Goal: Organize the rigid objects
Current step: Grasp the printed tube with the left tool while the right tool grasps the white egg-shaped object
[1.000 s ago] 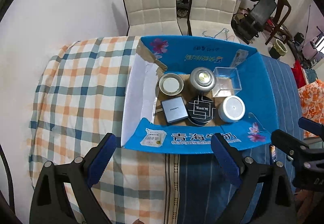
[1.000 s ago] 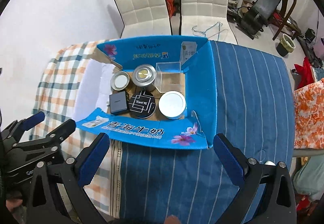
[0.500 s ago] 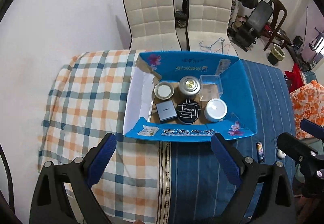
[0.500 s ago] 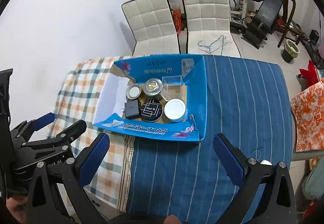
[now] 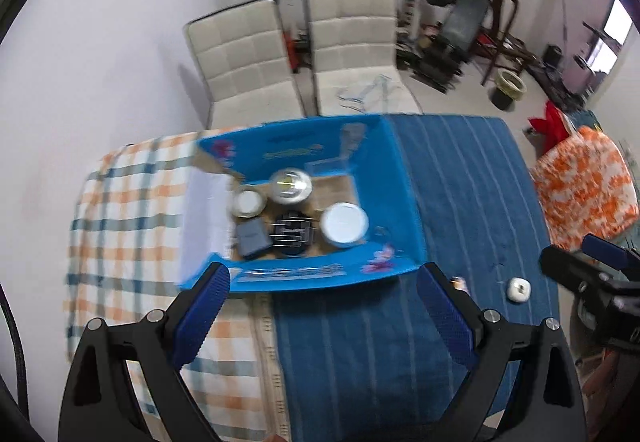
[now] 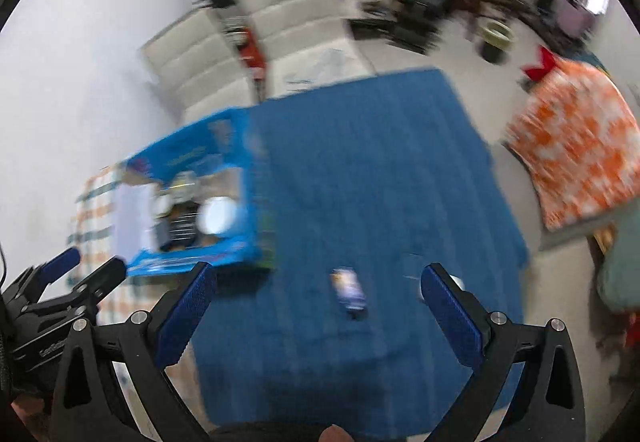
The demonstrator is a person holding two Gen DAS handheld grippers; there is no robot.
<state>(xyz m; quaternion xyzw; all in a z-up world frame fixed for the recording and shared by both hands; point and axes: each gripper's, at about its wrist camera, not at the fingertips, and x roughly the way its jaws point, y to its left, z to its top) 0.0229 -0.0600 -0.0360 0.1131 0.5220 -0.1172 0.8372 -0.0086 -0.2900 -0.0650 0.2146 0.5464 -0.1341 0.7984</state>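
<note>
An open blue cardboard box point(image 5: 400, 186) stands on the table and holds several items: a round white lid point(image 5: 344, 224), a silver tin point(image 5: 290, 184), a small round tin point(image 5: 248, 202), a black round case point(image 5: 292, 232), a grey block point(image 5: 252, 238) and a clear plastic box point(image 5: 332, 172). The box shows blurred in the right wrist view point(image 6: 256, 202). A small dark lighter-like item point(image 6: 349, 292) and a small white case point(image 5: 519, 288) lie on the blue cloth. My left gripper point(image 5: 324, 298) is open above the box's near flap. My right gripper point(image 6: 320, 302) is open above the blue cloth.
The table has a checked cloth point(image 5: 128, 210) on the left and a blue striped cloth point(image 5: 460, 182) on the right. Two white chairs point(image 5: 288, 54) stand behind it, with gym gear point(image 5: 460, 22) beyond. An orange patterned fabric point(image 5: 584, 182) is at the right.
Both grippers have pulled back and swung to the right. The box looks smaller and further left. The small dark item and white case on the blue cloth have come into view.
</note>
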